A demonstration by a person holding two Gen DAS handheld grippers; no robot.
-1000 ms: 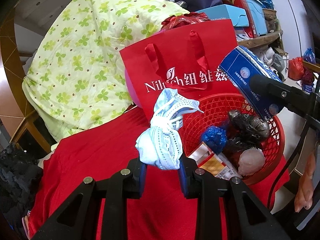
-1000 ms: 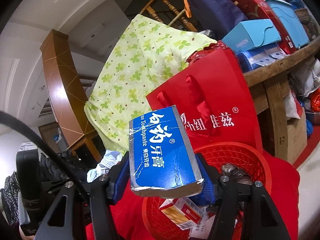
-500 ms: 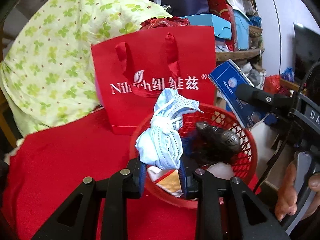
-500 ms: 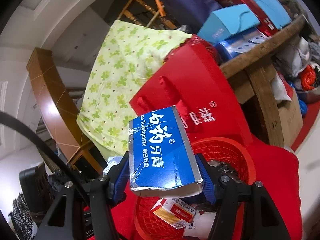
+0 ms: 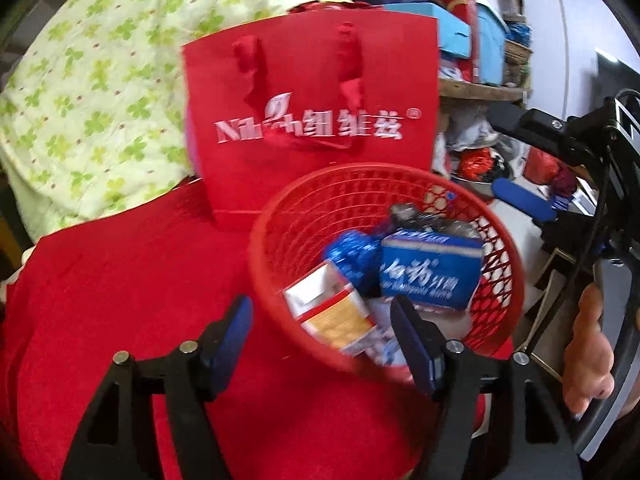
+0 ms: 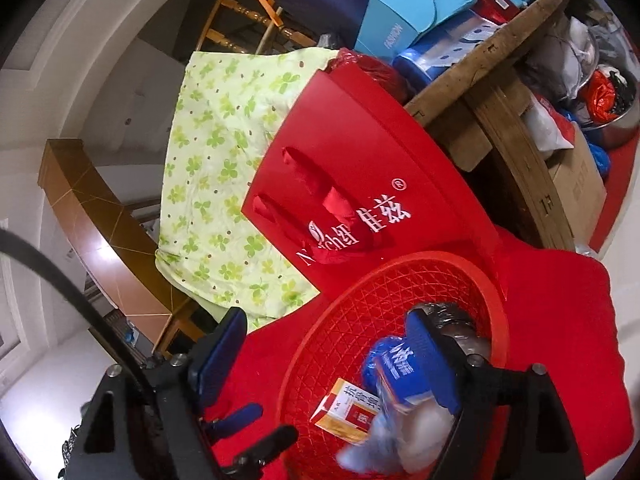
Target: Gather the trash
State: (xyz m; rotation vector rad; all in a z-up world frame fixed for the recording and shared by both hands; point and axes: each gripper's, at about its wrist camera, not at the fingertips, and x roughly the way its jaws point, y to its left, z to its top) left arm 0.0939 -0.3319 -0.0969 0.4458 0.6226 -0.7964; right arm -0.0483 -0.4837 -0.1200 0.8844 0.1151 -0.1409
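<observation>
My left gripper [image 5: 320, 344] and right gripper [image 6: 324, 360] are both opening, nothing between their pads. The blue toothpaste box [image 5: 430, 272] lies in the red basket [image 5: 502, 248], at about three o'clock inside it. I should lift both clear without snagging the rim.

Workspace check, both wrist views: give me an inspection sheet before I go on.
Surface: red cloth, bare at left.
Job's things: red basket holds blue toothpaste box, orange-white carton, blue wad, dark wrapper.
Clutter: red gift bag behind basket; green clover quilt.
Grippers: left gripper and right gripper opening, nothing between the jaws.
Cables: black cable.
Surroundings: wooden shelf stacked with boxes.
</observation>
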